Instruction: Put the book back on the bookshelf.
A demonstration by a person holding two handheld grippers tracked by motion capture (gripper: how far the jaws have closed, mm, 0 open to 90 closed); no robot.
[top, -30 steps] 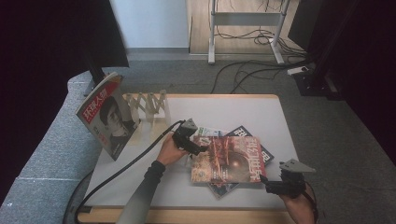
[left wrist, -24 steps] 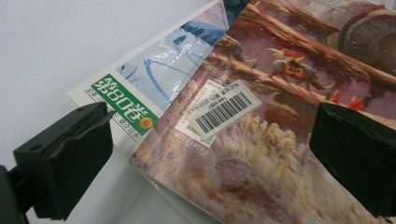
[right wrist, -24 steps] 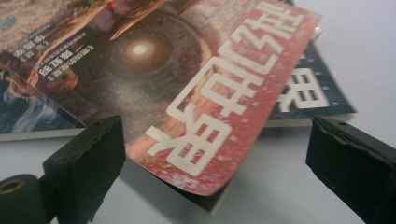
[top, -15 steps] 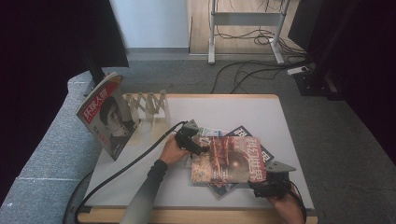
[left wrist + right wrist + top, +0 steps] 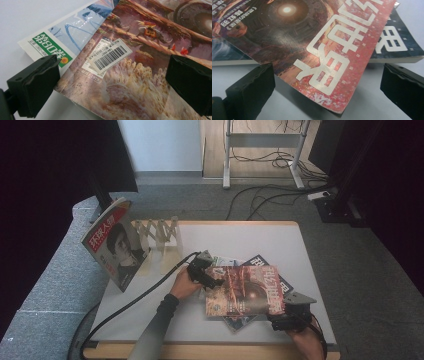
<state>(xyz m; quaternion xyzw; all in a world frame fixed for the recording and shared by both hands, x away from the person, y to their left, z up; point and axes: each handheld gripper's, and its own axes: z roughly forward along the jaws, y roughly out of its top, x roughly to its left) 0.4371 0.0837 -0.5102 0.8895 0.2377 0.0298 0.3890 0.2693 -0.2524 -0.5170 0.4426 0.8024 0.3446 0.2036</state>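
Observation:
A red-brown magazine (image 5: 245, 290) lies on top of a small stack at the table's middle right. My left gripper (image 5: 214, 281) is at its left edge. In the left gripper view the jaws of my left gripper (image 5: 112, 85) stand open around the corner with the barcode sticker (image 5: 110, 56). My right gripper (image 5: 276, 316) is at the near right corner. In the right gripper view my right gripper (image 5: 327, 90) has just spread its jaws wider, and the corner of the magazine (image 5: 312, 37) with large white characters lies between them, untouched.
Under the top magazine lie a dark blue one (image 5: 394, 42) and a pale one with a green label (image 5: 62, 35). Another magazine (image 5: 112, 245) leans upright in a wooden rack (image 5: 157, 232) at the white table's (image 5: 240, 237) far left. A black cable (image 5: 135, 295) trails off the near left.
My right gripper has come left and down from the table's right edge to the magazine's near right corner. The left gripper and the magazines have stayed put.

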